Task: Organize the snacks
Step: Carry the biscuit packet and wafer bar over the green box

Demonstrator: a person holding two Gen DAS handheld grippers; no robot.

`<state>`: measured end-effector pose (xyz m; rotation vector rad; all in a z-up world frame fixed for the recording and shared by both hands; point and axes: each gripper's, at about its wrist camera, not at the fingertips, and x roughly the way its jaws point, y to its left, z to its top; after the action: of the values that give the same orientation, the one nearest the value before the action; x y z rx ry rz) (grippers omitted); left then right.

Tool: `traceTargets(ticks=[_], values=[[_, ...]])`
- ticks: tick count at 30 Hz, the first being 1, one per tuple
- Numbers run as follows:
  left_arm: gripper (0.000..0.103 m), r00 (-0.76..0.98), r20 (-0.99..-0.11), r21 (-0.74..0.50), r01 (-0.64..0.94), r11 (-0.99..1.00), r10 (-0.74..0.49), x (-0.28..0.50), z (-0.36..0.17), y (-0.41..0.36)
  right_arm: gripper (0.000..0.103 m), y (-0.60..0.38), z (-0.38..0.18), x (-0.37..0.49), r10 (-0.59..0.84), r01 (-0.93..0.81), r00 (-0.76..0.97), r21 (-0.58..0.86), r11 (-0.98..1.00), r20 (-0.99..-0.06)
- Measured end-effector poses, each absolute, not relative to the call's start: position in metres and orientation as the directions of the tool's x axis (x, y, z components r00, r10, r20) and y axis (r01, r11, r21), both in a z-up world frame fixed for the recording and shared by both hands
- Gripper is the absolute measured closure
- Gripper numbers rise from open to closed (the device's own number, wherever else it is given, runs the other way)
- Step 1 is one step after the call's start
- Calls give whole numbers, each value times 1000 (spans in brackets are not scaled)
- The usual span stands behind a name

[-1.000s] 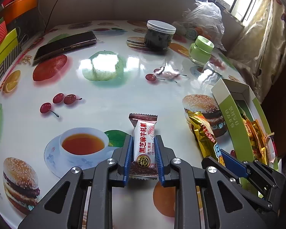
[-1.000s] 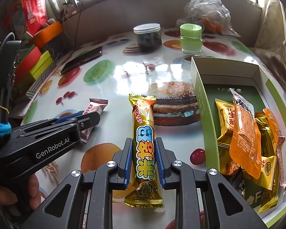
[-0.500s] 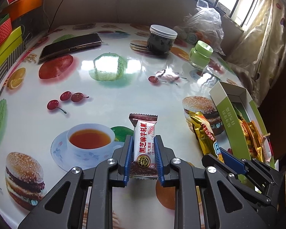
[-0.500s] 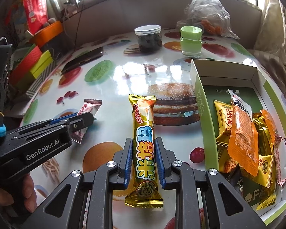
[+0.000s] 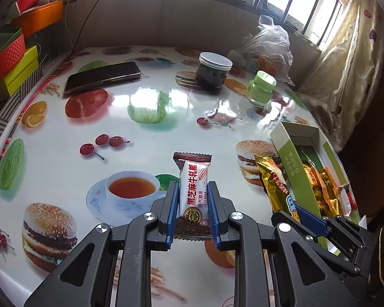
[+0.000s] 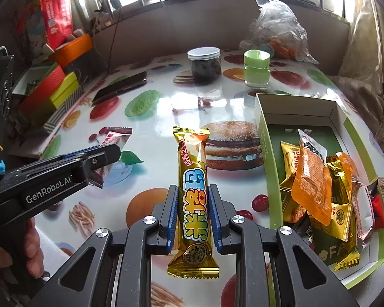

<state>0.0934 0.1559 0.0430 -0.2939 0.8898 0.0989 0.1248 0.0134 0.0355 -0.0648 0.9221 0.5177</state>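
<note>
My left gripper is shut on a white and brown candy packet and holds it above the table. It also shows in the right wrist view at the left, with the packet in it. My right gripper is shut on a long gold snack bar, lifted above the table. The bar shows in the left wrist view at the right. A green and white box with several gold and orange snack packets lies on the table to the right of both grippers.
A dark jar with a white lid, a green jar, a phone and a plastic bag stand at the back of the fruit-printed table. Coloured boxes stack at the left edge.
Both grippers have risen and tilted up with their snacks still held, so more of the room shows. The left gripper sits a little higher beside the right one.
</note>
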Motion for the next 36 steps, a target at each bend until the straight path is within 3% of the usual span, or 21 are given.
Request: traceTargets(ticks=[36], values=[[80, 672, -729, -208, -34, 977, -132, 105, 87, 70, 81, -87, 79, 104, 336, -288, 623, 192, 938, -706]])
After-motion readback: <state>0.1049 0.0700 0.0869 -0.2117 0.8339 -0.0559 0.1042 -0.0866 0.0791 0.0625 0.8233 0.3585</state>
